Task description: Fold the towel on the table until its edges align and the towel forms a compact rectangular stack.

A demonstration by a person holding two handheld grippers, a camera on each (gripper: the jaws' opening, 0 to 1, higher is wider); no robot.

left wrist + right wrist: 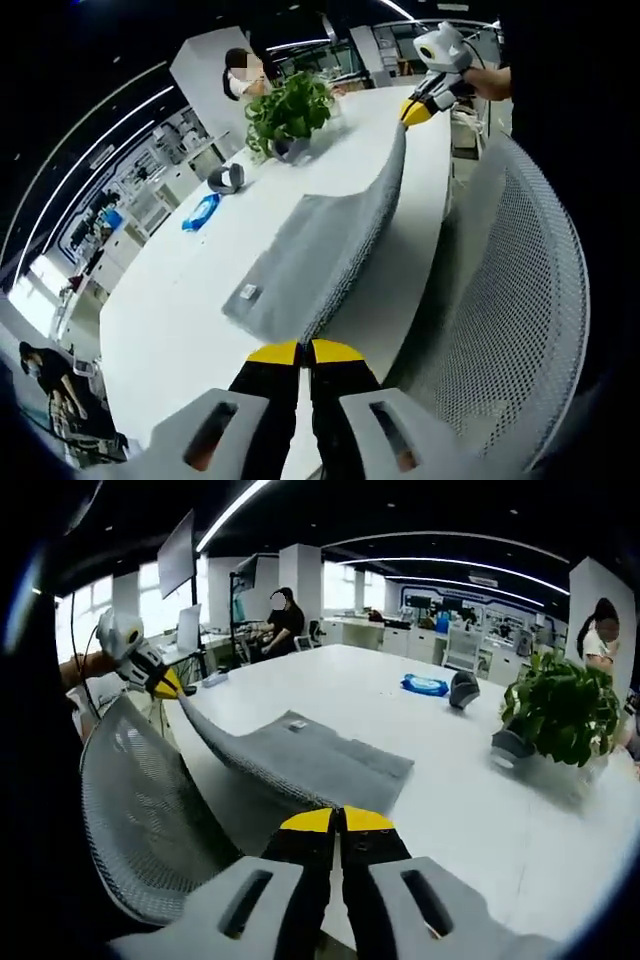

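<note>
Open-plan office, long white table (180, 330). Grey rectangular towel (310, 260) lies near the table's edge, one long edge lifted off the surface and stretched taut. Left gripper (303, 352) is clamped on one corner, right gripper (338, 820) on the other. Likely first fold: carry the raised edge over toward 10 o'clock in the left gripper view, onto the far edge. Bare tabletop there. Grey mesh chair back (520, 300) crowds the near side; green potted plant (288, 110) stands well apart.
</note>
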